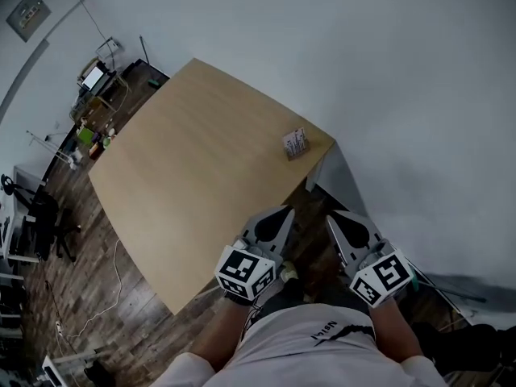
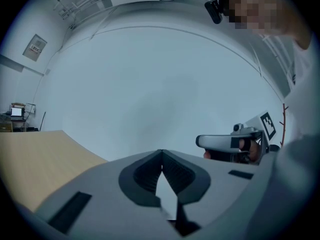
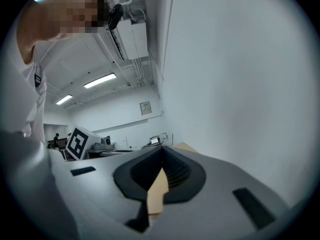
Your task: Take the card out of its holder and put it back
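Card [image 1: 294,139] sits in its holder [image 1: 297,151] at the surface [image 1: 193,168] far right corner, well apart from both grippers. Left hand-held gripper [image 1: 282,213] and right hand-held gripper [image 1: 333,216] clenched, empty. Card likely light, thin, bendy: pinch its top edge.

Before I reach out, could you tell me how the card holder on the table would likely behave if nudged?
The card holder looks small and stands upright, so it is probably light and may slide or tip at a nudge. It sits close to a corner of the table, so a push outward could knock it off.
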A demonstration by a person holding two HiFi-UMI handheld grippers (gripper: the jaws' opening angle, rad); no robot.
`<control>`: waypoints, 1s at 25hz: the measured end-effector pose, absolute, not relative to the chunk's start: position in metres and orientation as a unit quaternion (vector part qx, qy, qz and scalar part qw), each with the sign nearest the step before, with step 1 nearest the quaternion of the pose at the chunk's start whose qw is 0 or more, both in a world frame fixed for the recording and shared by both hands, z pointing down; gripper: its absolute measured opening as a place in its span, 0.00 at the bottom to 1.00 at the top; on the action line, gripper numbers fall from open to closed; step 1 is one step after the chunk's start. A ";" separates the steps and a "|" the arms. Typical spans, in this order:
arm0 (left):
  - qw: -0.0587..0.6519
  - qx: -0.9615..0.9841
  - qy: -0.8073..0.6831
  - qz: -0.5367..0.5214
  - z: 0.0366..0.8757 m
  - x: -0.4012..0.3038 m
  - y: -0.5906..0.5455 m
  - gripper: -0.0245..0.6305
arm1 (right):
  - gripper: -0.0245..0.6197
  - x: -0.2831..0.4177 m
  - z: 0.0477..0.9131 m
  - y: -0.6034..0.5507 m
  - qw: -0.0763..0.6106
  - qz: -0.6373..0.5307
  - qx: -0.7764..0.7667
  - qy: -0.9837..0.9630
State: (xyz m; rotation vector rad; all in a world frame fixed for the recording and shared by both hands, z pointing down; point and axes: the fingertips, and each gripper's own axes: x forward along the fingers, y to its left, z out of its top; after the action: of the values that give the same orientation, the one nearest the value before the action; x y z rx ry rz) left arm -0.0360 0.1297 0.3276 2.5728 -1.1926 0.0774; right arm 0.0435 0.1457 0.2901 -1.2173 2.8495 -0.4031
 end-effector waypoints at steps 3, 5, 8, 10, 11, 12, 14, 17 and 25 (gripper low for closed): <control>0.154 0.897 -0.413 0.029 0.337 -0.049 0.098 0.06 | 0.06 0.030 0.296 0.124 0.001 -0.132 -0.391 0.911; 0.157 0.897 -0.412 0.030 0.344 -0.054 0.079 0.06 | 0.06 0.026 0.300 0.108 -0.002 -0.135 -0.391 0.910; 0.159 0.897 -0.412 0.035 0.355 -0.053 0.053 0.06 | 0.06 0.025 0.305 0.081 -0.005 -0.141 -0.388 0.911; 0.160 0.895 -0.415 0.037 0.363 -0.052 0.032 0.06 | 0.06 0.024 0.311 0.060 -0.007 -0.144 -0.381 0.913; 0.160 0.894 -0.416 0.039 0.369 -0.052 0.020 0.06 | 0.06 0.022 0.315 0.048 -0.008 -0.145 -0.376 0.915; 0.160 0.894 -0.418 0.042 0.375 -0.051 0.009 0.06 | 0.06 0.021 0.320 0.036 -0.010 -0.147 -0.370 0.917; 0.158 0.892 -0.420 0.048 0.387 -0.047 -0.012 0.06 | 0.06 0.021 0.326 0.012 -0.013 -0.152 -0.359 0.921; 0.151 0.892 -0.424 0.050 0.396 -0.042 -0.041 0.06 | 0.06 0.022 0.328 -0.023 -0.016 -0.158 -0.341 0.927; 0.154 0.890 -0.425 0.057 0.447 -0.048 -0.107 0.06 | 0.06 0.010 0.368 -0.097 -0.033 -0.178 -0.291 0.939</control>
State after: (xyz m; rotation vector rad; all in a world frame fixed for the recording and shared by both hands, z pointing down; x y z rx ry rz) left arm -0.0480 -0.1073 0.4468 2.5509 -1.2186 0.1631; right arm 0.0102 -0.0966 0.3682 -0.9335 3.0159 -0.5723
